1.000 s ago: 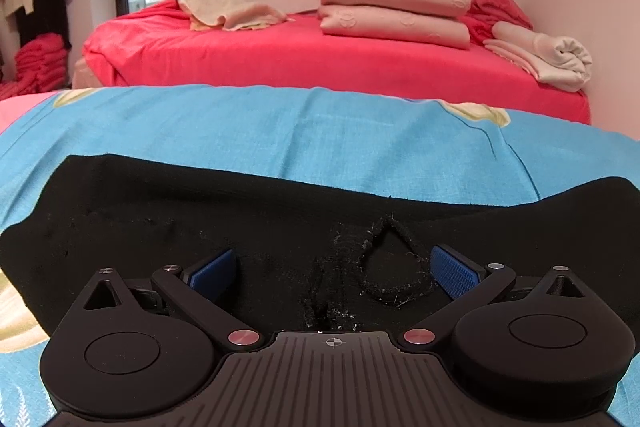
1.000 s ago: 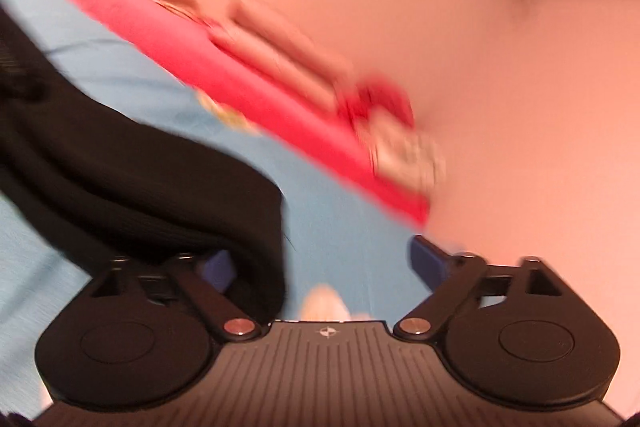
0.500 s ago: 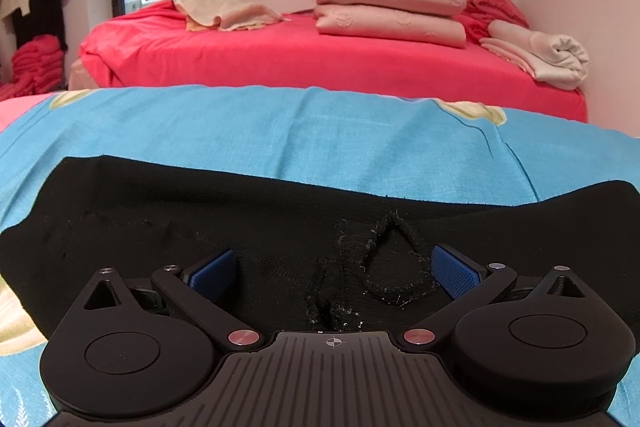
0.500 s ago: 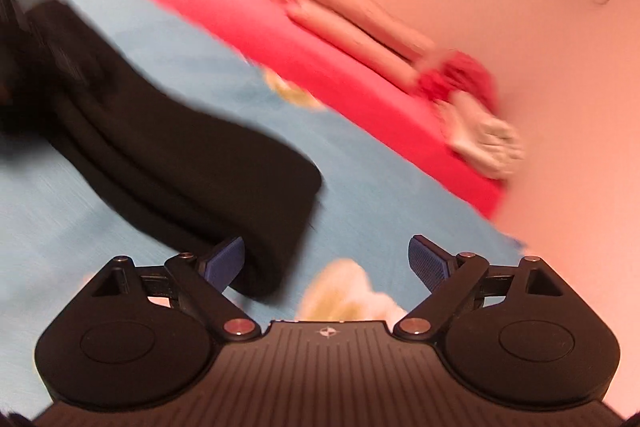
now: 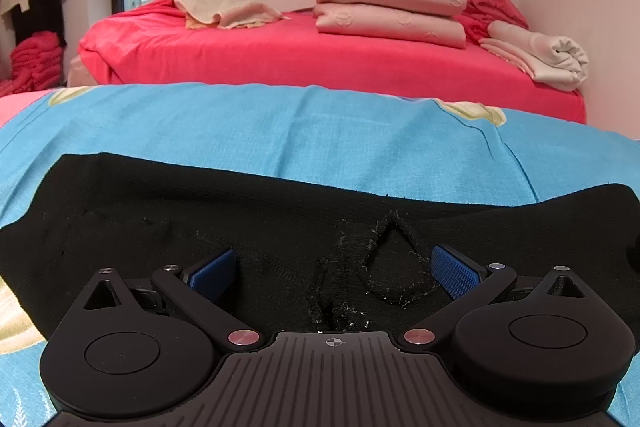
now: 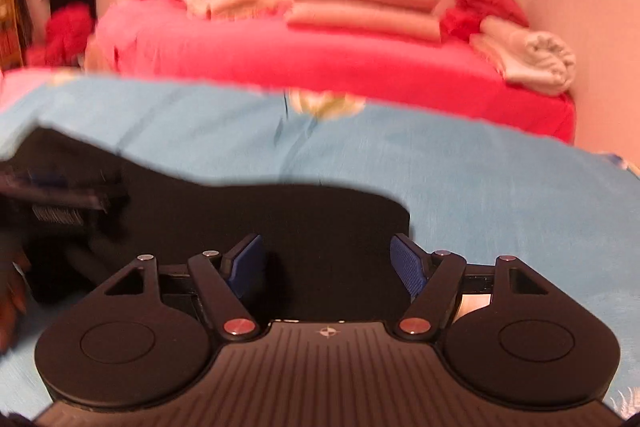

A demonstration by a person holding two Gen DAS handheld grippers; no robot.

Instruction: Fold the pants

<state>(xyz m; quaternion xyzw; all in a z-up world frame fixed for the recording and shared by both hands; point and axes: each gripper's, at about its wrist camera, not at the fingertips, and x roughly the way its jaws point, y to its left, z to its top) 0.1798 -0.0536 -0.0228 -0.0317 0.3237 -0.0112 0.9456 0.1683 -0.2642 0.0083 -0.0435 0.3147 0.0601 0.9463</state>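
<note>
In the left wrist view, we saw the black knit pants [image 5: 248, 227] lying flat on the blue sheet [image 5: 320, 135], long axis running left to right, a frayed looped seam near the middle. The left gripper [image 5: 334, 273] hung over them spread wide, pinching nothing, unchanged from a second before. In the blurred right wrist view, the pants' [image 6: 280, 219] rounded end pointed right; the right gripper [image 6: 326, 263], levelled since its earlier tilt, was closing, pads clear of cloth.
</note>
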